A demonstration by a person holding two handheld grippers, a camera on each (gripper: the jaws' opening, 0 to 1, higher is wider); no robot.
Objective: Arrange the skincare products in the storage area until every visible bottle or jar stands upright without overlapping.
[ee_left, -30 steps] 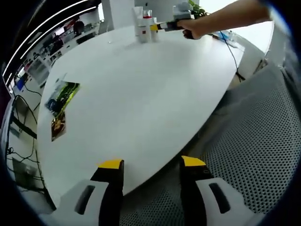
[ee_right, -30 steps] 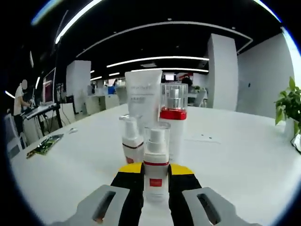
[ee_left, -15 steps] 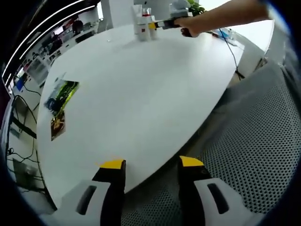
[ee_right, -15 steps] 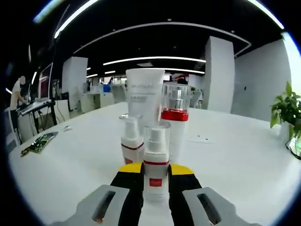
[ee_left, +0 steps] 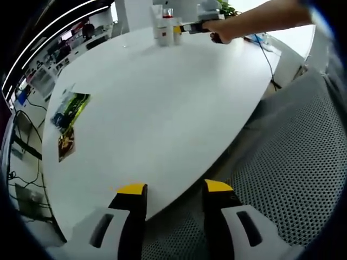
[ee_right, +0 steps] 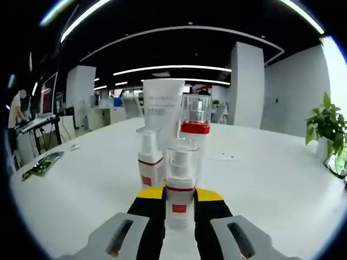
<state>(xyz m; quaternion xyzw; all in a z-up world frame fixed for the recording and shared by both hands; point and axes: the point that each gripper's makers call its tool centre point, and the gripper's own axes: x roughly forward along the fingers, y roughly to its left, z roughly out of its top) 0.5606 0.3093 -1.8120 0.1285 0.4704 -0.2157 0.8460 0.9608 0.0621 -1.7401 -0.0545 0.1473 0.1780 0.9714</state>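
At the far end of the white counter (ee_right: pixel 260 179), right tool (ee_right: pixel 179 196) has its jaws closed on a small pump bottle (ee_right: pixel 180 179), clear cap, red band and red label, held upright between the yellow-tipped jaws. Just behind it to the left stands a 2nd small pump bottle (ee_right: pixel 148 165), upright, red band, red label. Behind those, a tall bottle with red collar (ee_right: pixel 196 130) and clear cap stands upright, and a white tube (ee_right: pixel 162 105) stands upright on its cap, touching or just beside the tall bottle; cannot tell which. All 4 products sit close together, the held one nearest the camera. Potted plant (ee_right: pixel 327 127) at the right edge, well apart from the group. Flat printed sheet (ee_right: pixel 40 165) lies on the counter far left.

Left gripper view: left tool (ee_left: pixel 171 189) hangs over the near counter edge, jaws apart, nothing between them. Counter (ee_left: pixel 162 108) mostly bare; 2 printed sheets (ee_left: pixel 68 122) lie near its left edge. Product cluster (ee_left: pixel 165 24) stands at the far end, with the right tool (ee_left: pixel 187 28) and the person's arm (ee_left: pixel 255 19) reaching in from the right. Mesh chair seat (ee_left: pixel 293 162) below right of the counter edge.
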